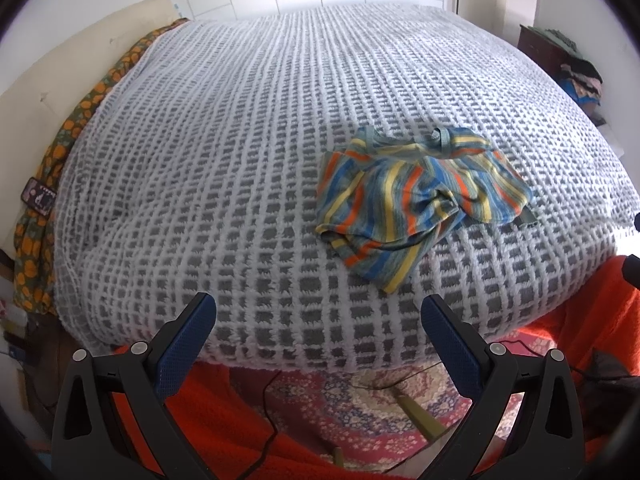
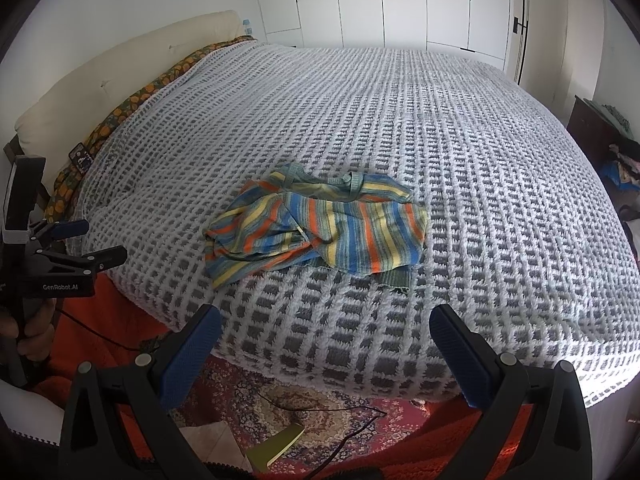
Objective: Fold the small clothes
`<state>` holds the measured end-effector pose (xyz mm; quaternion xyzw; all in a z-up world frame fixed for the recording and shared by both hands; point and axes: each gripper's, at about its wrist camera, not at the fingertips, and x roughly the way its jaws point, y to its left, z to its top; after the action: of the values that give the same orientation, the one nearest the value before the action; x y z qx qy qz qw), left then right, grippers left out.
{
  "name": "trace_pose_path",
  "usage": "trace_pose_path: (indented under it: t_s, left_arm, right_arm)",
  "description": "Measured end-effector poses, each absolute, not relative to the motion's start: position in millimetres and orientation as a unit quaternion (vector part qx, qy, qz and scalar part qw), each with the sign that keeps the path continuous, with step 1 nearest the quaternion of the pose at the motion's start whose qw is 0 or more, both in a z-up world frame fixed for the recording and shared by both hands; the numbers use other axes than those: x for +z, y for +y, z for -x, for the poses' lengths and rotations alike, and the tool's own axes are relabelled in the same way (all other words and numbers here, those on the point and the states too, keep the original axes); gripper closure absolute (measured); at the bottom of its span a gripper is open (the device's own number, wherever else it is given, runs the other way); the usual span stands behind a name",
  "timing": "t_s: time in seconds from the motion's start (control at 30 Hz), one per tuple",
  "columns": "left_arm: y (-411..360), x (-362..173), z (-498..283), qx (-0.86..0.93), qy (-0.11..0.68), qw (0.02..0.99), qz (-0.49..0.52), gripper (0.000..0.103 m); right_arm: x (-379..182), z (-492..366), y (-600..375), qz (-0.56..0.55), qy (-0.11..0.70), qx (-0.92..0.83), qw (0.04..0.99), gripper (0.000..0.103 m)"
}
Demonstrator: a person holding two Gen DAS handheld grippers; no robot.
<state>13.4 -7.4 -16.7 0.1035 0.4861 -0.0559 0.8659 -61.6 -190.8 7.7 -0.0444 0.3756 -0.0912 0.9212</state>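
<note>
Blue-padded fingers point(image 1: 188, 344) of the left tool point(image 1: 318, 328) fill the bottom of the left wrist view, spread wide and holding nothing. The right tool point(image 2: 325, 338) stands equally wide and empty, above the near edge of the bed point(image 2: 460, 152).

The left tool also appears at the left edge of the right wrist view, held in a hand point(image 2: 28, 332). The bed carries a grey-and-white waffle-knit blanket point(image 1: 240, 140).

The striped garment point(image 2: 316, 226) lies crumpled on the blanket, near the front edge of the bed, ahead of both tools and apart from them. Its stripes are blue, orange, yellow and green. One green strap loop point(image 2: 354, 186) stands up at its far edge.

A patterned rug point(image 2: 288, 404) and a thin black cable point(image 2: 340, 416) lie on the floor below the tools.
</note>
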Motion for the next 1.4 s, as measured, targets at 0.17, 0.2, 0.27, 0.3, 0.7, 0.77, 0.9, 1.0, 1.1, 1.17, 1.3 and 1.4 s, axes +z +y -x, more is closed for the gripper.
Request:
trace_pose_path:
  t_s: [0.17, 0.2, 0.27, 0.3, 0.7, 0.77, 0.9, 1.0, 1.1, 1.17, 1.3, 1.4]
  left_arm:
    - [-7, -16, -16, -0.071, 0.492, 0.864, -0.085, 0.001]
    - [-7, -16, -17, -0.077, 0.494, 0.862, -0.081, 0.001]
    - [-7, -16, -19, -0.085, 0.494, 0.862, -0.073, 0.001]
    - [-7, -16, -19, -0.086, 0.493, 0.863, -0.071, 0.001]
    - [18, -27, -29, -0.033, 0.51, 0.857, -0.065, 0.001]
    - [24, -32, -33, -0.022, 0.521, 0.851, -0.059, 0.001]
    - [30, -36, -39, -0.008, 0.532, 0.845, -0.059, 0.001]
    - [31, -39, -42, -0.003, 0.535, 0.842, -0.065, 0.001]
    - [30, -44, -45, -0.005, 0.541, 0.838, -0.063, 0.001]
    - [29, -48, -47, -0.01, 0.547, 0.835, -0.06, 0.001]
    - [24, -52, -45, -0.018, 0.549, 0.833, -0.066, 0.001]
    - [22, -56, -42, -0.018, 0.547, 0.834, -0.075, 0.001]
  right_arm:
    - [5, 59, -188, 0.046, 0.38, -0.085, 0.92, 0.0]
    - [5, 57, -188, 0.046, 0.381, -0.08, 0.92, 0.0]
    - [6, 50, -189, 0.046, 0.384, -0.054, 0.921, 0.0]
    - [8, 43, -192, 0.047, 0.384, -0.036, 0.922, 0.0]
    - [-19, -199, -343, 0.063, 0.508, 0.074, 0.856, 0.017]
    - [-36, -235, -355, 0.067, 0.543, 0.091, 0.832, 0.02]
    - [-64, -287, -365, 0.09, 0.572, 0.085, 0.811, 0.023]
    - [-79, -307, -371, 0.079, 0.59, 0.094, 0.798, 0.039]
    - [-88, -312, -371, 0.073, 0.617, 0.113, 0.775, 0.077]
    - [-86, -307, -370, 0.095, 0.62, 0.106, 0.771, 0.094]
    - [-41, -271, -357, 0.106, 0.559, 0.119, 0.814, 0.095]
    - [1, -215, -323, 0.116, 0.498, 0.168, 0.843, 0.096]
